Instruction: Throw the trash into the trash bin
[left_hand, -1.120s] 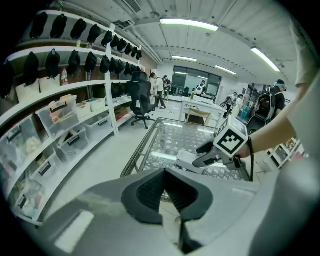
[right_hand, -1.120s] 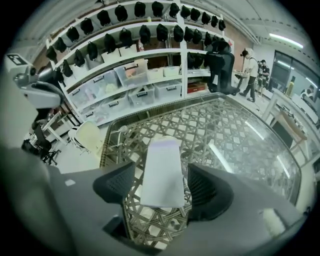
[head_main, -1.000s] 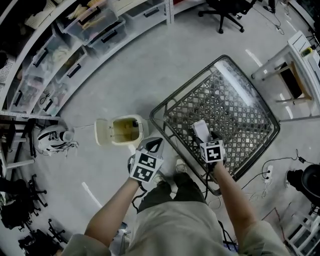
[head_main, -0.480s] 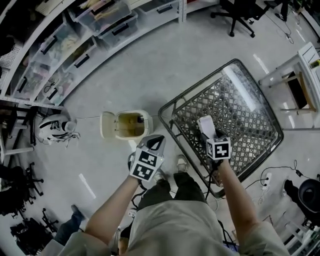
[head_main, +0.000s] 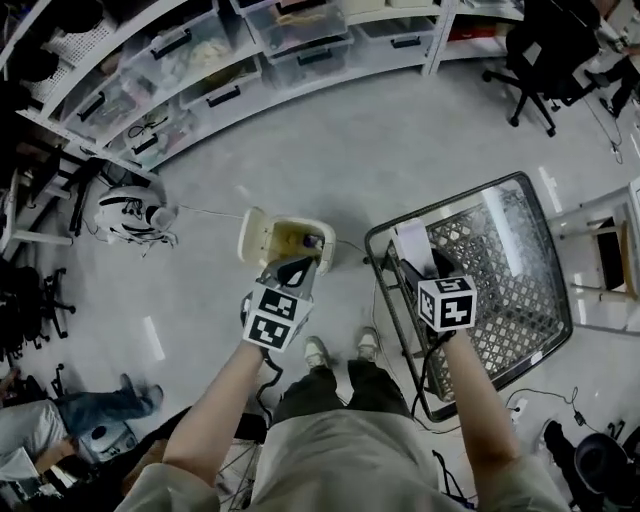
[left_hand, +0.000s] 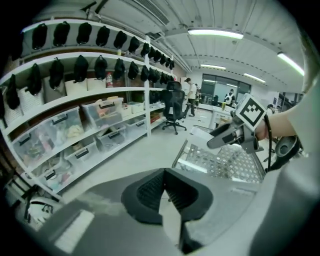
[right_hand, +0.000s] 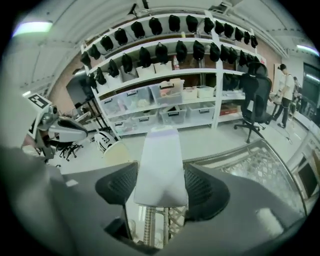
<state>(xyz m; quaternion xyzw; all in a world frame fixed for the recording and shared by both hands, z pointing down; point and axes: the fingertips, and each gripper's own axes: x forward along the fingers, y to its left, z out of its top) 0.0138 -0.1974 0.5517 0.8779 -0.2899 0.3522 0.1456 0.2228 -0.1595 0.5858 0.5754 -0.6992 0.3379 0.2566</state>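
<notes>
Right tongs: my right gripper (right_hand: 161, 192) grips a white carton (right_hand: 161, 160) between its two pads; the jaws have just been closing a little, with the carton between them.
Left tongs: my left gripper (left_hand: 164, 194) is closed, its pads meeting, and I see nothing held in it.
Carton's place: from the head view the white carton (head_main: 410, 240) stands out of the right gripper (head_main: 415, 262) over the left corner of the wire cart (head_main: 510, 290).
Trash bin: a cream trash bin (head_main: 262, 238) sits on the floor with its lid open, just left of the cart; my left gripper (head_main: 295, 270) hangs over its near edge.
In the way: the cart's dark rim lies between carton and bin.
Further out: shelves (head_main: 200, 60) of clear storage boxes line the far side, with a black office chair (head_main: 545, 60) at the right end. A white-and-black device (head_main: 128, 215) lies on the floor left of the bin, a thin cable running from it towards the bin. Another person's legs (head_main: 90, 410) show at the lower left.
</notes>
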